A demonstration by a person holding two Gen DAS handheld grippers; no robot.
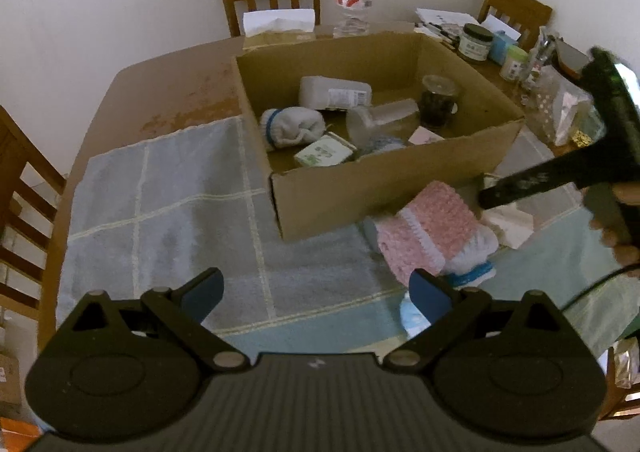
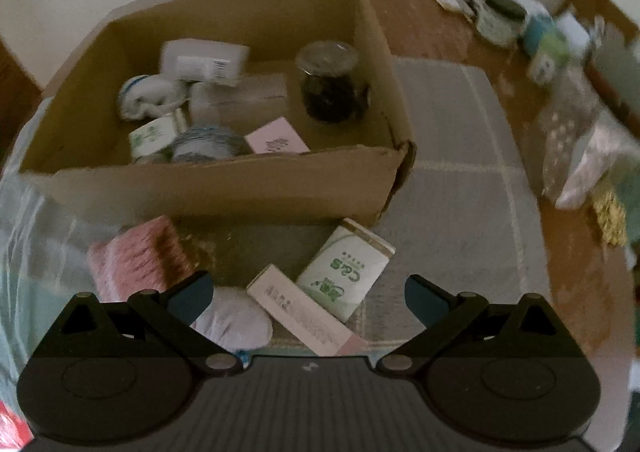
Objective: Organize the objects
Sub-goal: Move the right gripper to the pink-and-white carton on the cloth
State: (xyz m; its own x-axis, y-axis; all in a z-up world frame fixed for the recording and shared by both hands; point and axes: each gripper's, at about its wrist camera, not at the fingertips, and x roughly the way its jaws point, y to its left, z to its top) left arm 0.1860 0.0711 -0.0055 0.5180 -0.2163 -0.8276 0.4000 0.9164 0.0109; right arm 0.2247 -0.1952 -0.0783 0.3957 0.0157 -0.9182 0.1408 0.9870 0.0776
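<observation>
Two grippers are in play, both spread wide and both empty. The left gripper [image 1: 316, 294] hovers above the grey checked mat [image 1: 168, 188] with its blue pads touching nothing. The right gripper [image 2: 308, 298] hangs over the loose items in front of the cardboard box [image 2: 224, 188], its fingers likewise released and clear of contact.

Items outside the box, on the table in front of its near wall: a pink knitted cloth [image 2: 136, 256], a green-and-white carton [image 2: 348, 268], a slim pink box [image 2: 304, 312] lying just beside that carton, and a pale rolled bundle [image 2: 236, 320]. The box already contains a dark jar [image 2: 332, 84], a white bottle [image 2: 204, 60], a rolled sock [image 2: 144, 96] and several smaller packs.

Hazards, as a judgement:
- The carton and slim pink box lie touching or nearly so. A wide closure may catch both, or push one aside.
- The right wrist view is blurred, suggesting motion; a hurried descent may misalign the pads.
- The box is crowded on its near left side. A drop there may land on the jar or tip it.
- The near right corner of the box looks torn; a knock may shift the box.
</observation>
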